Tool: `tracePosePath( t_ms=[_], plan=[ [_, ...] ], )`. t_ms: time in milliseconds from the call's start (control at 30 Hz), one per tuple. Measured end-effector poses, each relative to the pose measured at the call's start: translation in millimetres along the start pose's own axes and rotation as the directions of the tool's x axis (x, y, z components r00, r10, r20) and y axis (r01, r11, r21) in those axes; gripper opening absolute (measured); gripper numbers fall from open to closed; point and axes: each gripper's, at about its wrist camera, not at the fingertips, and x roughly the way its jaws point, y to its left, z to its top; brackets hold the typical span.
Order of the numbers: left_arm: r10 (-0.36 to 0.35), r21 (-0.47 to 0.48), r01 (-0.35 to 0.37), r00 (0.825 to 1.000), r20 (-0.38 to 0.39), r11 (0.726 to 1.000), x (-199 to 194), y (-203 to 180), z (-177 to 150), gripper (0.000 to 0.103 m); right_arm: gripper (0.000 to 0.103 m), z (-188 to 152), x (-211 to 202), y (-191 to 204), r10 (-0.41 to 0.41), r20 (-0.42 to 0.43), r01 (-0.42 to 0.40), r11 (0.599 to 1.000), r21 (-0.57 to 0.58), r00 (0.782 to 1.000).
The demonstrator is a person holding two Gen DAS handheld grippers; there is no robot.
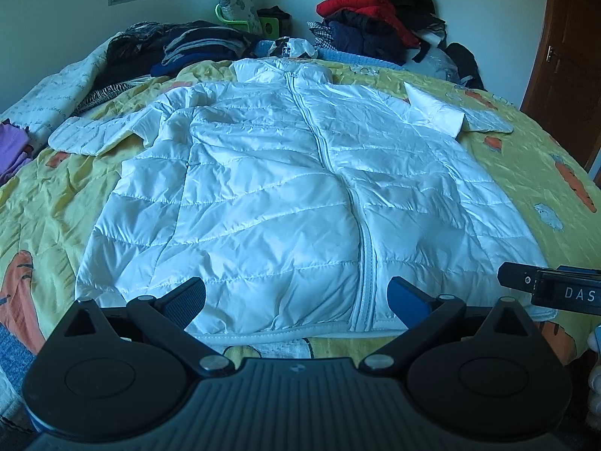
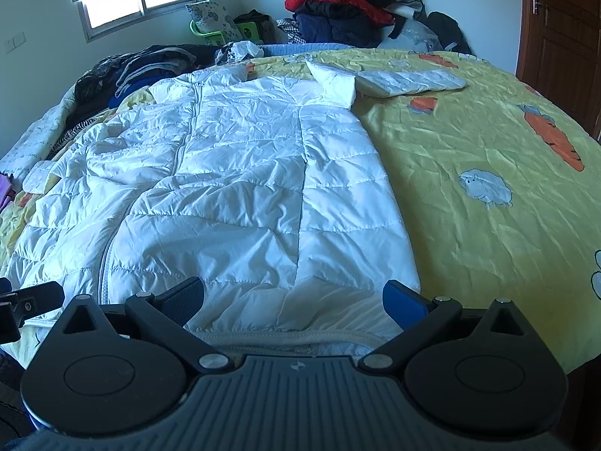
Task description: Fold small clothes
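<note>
A white jacket (image 1: 293,188) lies flat and zipped on the yellow bedspread (image 2: 488,150), hem at the near edge, sleeves spread sideways. The left gripper (image 1: 296,300) and right gripper (image 2: 293,300) hover over the hem, fingers wide apart, holding nothing.

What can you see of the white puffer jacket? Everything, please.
The white puffer jacket lies flat, front up, on the yellow cartoon-print bedspread. It is a shiny, crinkled quilted shell with horizontal stitch lines. The centre zipper is closed up to the collar, which lies at the far end. Both sleeves are spread outward; the sleeve on the right is bent at the shoulder fold. The hem lies nearest the cameras. The left gripper and right gripper are open at the hem; contact is unclear.
</note>
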Motion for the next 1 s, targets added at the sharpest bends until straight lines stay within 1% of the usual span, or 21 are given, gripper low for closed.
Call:
tracePosePath(
  t_ms=[1000],
  plan=[
    [-0.001, -0.025, 0.001, 1.000, -0.013, 1.000, 2.0, 7.4, 1.2, 0.103, 0.103, 0.1, 3.7, -1.3, 0.002, -0.011, -0.002, 1.000, 0.011, 1.000]
  ],
)
